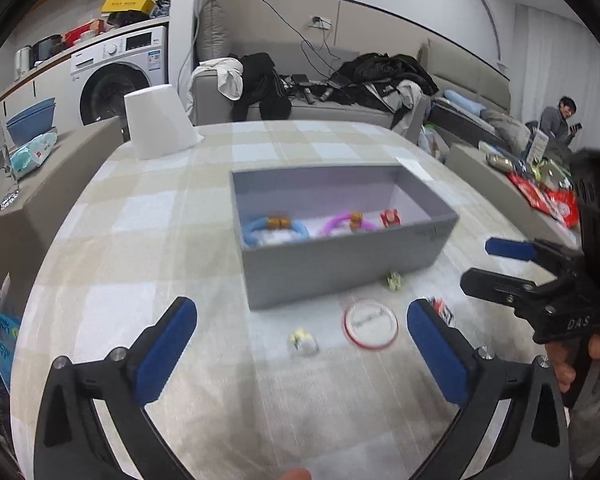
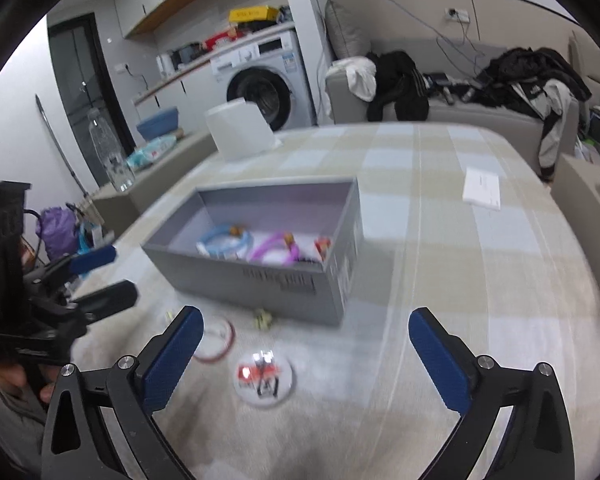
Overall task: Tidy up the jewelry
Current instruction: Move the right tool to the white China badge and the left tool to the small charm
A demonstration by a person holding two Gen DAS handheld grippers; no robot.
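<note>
Jewelry: 2 bracelets, blue (image 1: 275, 231) and purple (image 1: 346, 222), lie inside the grey box (image 1: 340, 256) on the checked tablecloth (image 1: 160, 240). Red ring (image 1: 370, 324) and small blurred pieces, possibly clips, lie in front. Left gripper (image 1: 302, 350) and right gripper (image 2: 306, 354) gape wide, empty.

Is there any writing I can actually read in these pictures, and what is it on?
"DAS": on the right gripper, its black body.
Grey box: printed lines on its side, too blurred to read.
Washing machine: labels too small.
Yellow box: print unreadable.

Lived-in home – washing machine (image 1: 116, 76), sofa (image 1: 320, 108), strewn clothes (image 1: 256, 80)
</note>
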